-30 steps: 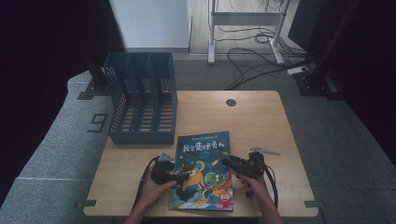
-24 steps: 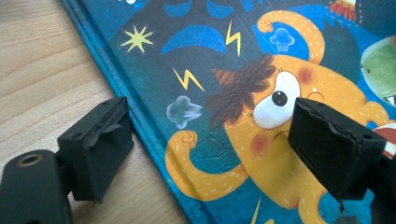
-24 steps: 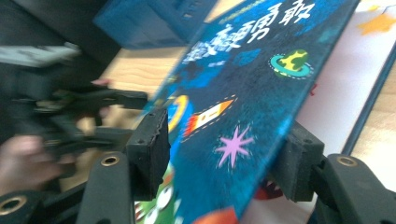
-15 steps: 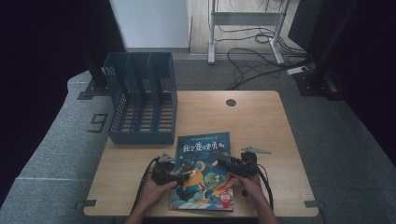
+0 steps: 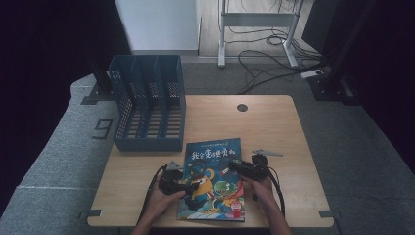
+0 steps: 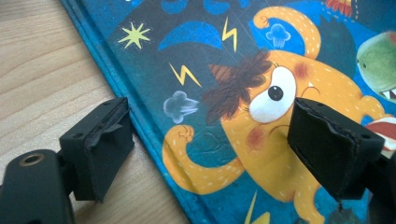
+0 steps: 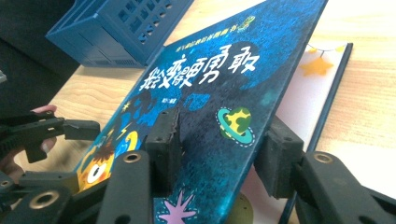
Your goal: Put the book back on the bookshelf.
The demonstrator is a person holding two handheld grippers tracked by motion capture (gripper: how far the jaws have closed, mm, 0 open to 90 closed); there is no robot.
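A: Book (image 5: pixel 213 180) colours?
B: Cover's dark blue w/ white lettering up top, an orange-yellow cartoon creature w/ brown hair in the middle, a green one beside it. Yellow lightning bolts and a star, plus a pink star and a green-yellow ringed planet nr the edge. Inside page looks pale w/ a yellow star.
A: File rack (image 5: pixel 148 109)?
B: Slate blue, perforated grid pattern on the side walls.
A: Surface (image 5: pixel 274 122)?
B: Light wood grain, one dark round hole nr the far edge.
A: Both sets of jaws?
B: Black.
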